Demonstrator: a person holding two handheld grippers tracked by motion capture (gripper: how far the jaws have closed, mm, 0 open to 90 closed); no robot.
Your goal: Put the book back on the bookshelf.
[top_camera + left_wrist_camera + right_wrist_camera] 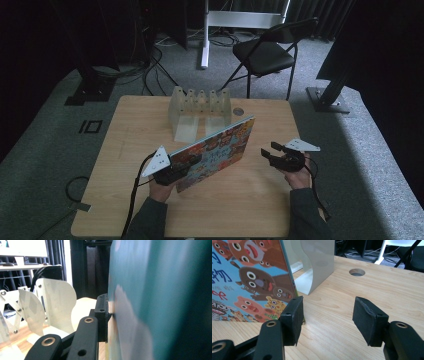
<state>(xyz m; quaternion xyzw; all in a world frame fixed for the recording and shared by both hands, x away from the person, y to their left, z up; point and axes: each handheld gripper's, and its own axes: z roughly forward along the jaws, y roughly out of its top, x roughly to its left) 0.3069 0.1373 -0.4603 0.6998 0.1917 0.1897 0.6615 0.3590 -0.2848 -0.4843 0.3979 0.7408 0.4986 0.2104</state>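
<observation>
The book stands on edge on the table, pinched at its near corner by the left gripper, right gripper open and empty beside it, probably next steadying it toward the rack.

Blue characters, perhaps Chinese, on the book cover

The book stands on edge mid-worktop, tilted; the rack stands just behind it at the far edge; the left tool is at the book's near-left corner; the right tool lies apart to its right.
</observation>
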